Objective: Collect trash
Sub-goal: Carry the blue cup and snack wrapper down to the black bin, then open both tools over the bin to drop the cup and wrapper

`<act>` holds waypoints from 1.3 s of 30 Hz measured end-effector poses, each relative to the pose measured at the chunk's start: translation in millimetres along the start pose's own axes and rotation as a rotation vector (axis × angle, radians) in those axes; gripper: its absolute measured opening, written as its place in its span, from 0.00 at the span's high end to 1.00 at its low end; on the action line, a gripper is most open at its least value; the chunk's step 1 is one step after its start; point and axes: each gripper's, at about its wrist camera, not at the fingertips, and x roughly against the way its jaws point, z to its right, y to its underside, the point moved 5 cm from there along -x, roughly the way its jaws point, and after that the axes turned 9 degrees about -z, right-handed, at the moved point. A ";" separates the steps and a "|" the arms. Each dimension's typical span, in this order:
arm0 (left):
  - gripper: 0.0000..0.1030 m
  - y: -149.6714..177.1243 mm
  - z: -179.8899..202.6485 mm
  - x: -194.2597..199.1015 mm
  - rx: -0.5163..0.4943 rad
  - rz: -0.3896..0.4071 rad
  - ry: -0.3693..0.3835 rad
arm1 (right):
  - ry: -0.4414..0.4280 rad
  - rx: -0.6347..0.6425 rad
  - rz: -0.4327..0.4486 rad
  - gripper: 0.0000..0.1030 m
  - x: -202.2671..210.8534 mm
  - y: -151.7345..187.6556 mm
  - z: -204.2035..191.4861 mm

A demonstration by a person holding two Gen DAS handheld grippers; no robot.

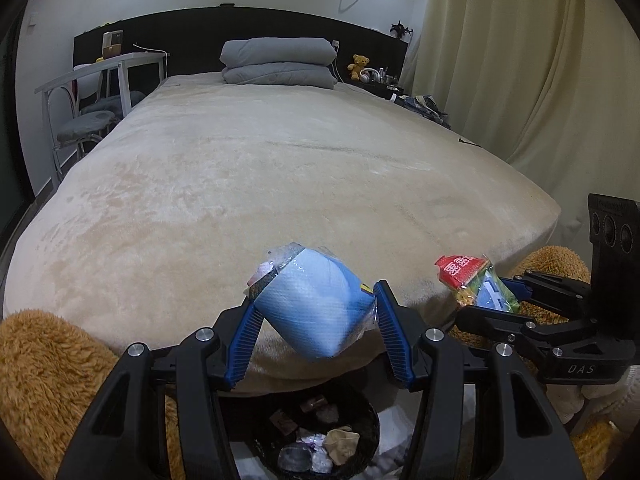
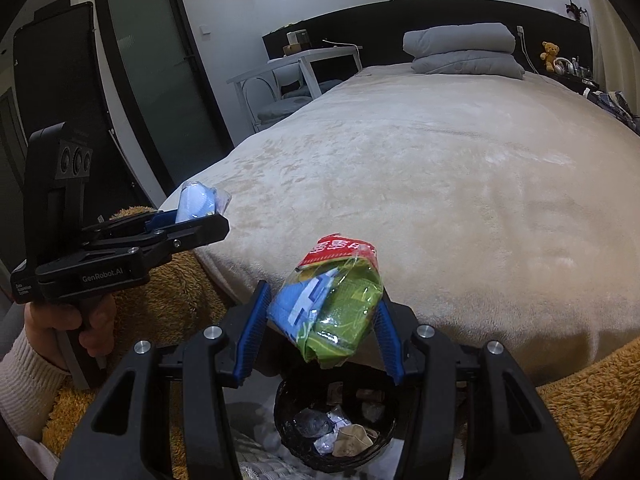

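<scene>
- Left tool point(image 1: 316, 312): level at the foot of the beige plush bed point(image 1: 280, 168), clenched on a light-blue plastic-wrapped pack point(image 1: 316, 304), above the black round trash bin point(image 1: 360, 424).
- Right tool point(image 2: 322, 320): beside it, grasping a green-blue-red crinkled snack wrapper point(image 2: 332, 304), over the same bin point(image 2: 288, 400).

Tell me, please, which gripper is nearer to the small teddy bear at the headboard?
Right, though only slightly. The teddy bear sits at the bed's far right corner. The right gripper is at the foot on that side; the left gripper is at the foot's middle.
</scene>
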 end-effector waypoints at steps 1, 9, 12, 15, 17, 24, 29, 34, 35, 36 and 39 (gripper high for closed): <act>0.47 3.7 1.0 0.3 0.007 -0.009 0.007 | 0.001 0.001 -0.004 0.51 -0.5 1.0 0.3; 0.47 30.0 14.1 -6.8 0.007 -0.096 0.019 | -0.045 -0.030 -0.062 0.51 -5.7 15.8 2.8; 0.47 39.2 17.9 -15.1 -0.005 -0.148 0.015 | -0.065 -0.059 -0.088 0.51 -9.9 20.3 4.9; 0.47 47.3 18.1 -25.1 -0.021 -0.205 -0.002 | -0.063 -0.072 -0.115 0.51 -16.0 22.8 5.4; 0.47 53.1 16.3 -33.9 -0.026 -0.254 -0.008 | -0.067 -0.082 -0.136 0.51 -21.1 23.9 5.2; 0.47 78.8 12.7 -62.5 -0.026 -0.404 -0.008 | -0.065 -0.079 -0.206 0.51 -38.6 30.4 0.9; 0.47 89.1 9.2 -71.1 -0.010 -0.454 -0.002 | -0.066 -0.099 -0.253 0.51 -50.7 35.0 2.8; 0.47 95.0 11.7 -82.6 0.001 -0.522 0.019 | -0.066 -0.161 -0.343 0.51 -70.9 42.0 13.9; 0.47 96.0 14.5 -84.1 -0.007 -0.535 0.020 | -0.071 -0.170 -0.354 0.51 -73.5 42.9 15.5; 0.47 97.4 16.6 -85.7 -0.015 -0.544 0.022 | -0.078 -0.177 -0.361 0.51 -74.6 43.9 16.5; 0.47 99.5 20.0 -88.2 -0.033 -0.558 0.017 | -0.085 -0.183 -0.371 0.51 -76.1 45.4 16.8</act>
